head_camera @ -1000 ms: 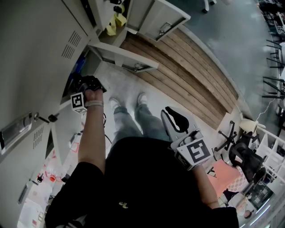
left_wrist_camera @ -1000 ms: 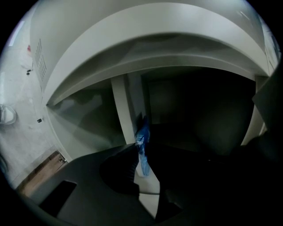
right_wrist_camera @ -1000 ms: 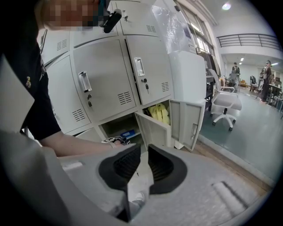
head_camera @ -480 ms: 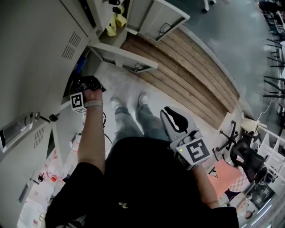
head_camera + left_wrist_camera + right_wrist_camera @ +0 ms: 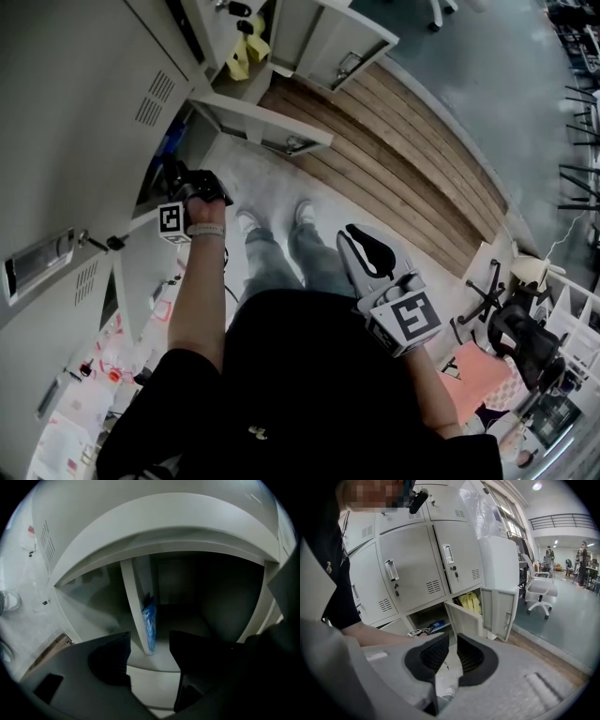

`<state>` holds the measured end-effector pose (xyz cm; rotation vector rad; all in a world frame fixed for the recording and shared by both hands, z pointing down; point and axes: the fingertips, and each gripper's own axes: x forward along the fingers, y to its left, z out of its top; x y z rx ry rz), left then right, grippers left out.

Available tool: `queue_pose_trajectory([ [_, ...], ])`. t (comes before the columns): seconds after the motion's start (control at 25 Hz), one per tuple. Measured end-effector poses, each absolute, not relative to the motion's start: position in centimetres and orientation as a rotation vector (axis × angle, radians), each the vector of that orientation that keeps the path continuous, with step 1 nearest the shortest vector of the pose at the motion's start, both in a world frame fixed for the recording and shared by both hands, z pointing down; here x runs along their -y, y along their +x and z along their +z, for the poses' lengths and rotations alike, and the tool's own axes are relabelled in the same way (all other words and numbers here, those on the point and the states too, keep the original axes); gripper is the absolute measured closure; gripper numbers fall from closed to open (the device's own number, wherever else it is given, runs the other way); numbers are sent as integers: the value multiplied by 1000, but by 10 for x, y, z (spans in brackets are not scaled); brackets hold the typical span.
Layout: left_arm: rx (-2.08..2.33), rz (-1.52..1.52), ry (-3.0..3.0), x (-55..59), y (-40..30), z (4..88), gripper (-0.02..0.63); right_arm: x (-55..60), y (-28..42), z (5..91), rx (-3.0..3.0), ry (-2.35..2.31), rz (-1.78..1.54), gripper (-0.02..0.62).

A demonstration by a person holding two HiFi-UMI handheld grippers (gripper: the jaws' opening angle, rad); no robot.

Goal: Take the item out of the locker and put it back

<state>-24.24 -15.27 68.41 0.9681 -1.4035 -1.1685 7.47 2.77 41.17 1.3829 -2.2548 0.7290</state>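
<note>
Drawn slightly back from the open locker (image 5: 187,541), left hand-held gripper (image 5: 149,641) is spreading its jaws, empty; blue plastic packet (image 5: 150,623) stands inside against a white upright panel (image 5: 133,602). Right hand-held gripper (image 5: 451,641) hangs clenched, empty.

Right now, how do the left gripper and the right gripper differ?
The left gripper's jaws stand wide and are opening, with nothing between them; the right gripper's are almost together. The left gripper points into the open locker, where a blue packet sits; the right gripper is held near the person's waist, away from the lockers. Both hold nothing.
</note>
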Motion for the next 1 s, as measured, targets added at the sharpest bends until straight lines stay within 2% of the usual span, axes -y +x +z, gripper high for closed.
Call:
queue_pose_trajectory([
  [0.28,1311,-1088,1031,130,-203,655,350,-20,76,404,2310,1394,717,546],
  [0.44,1256,-1059,1090,114,-186,627,376,-12,76,397,2353,1406,722,546],
  [0.8,1227,-955,1188,86,-178,571,560,-2,73,388,2447,1334,681,546],
  [1.0,1178,-904,1295,77,-165,532,592,3,69,381,2492,1305,657,546],
])
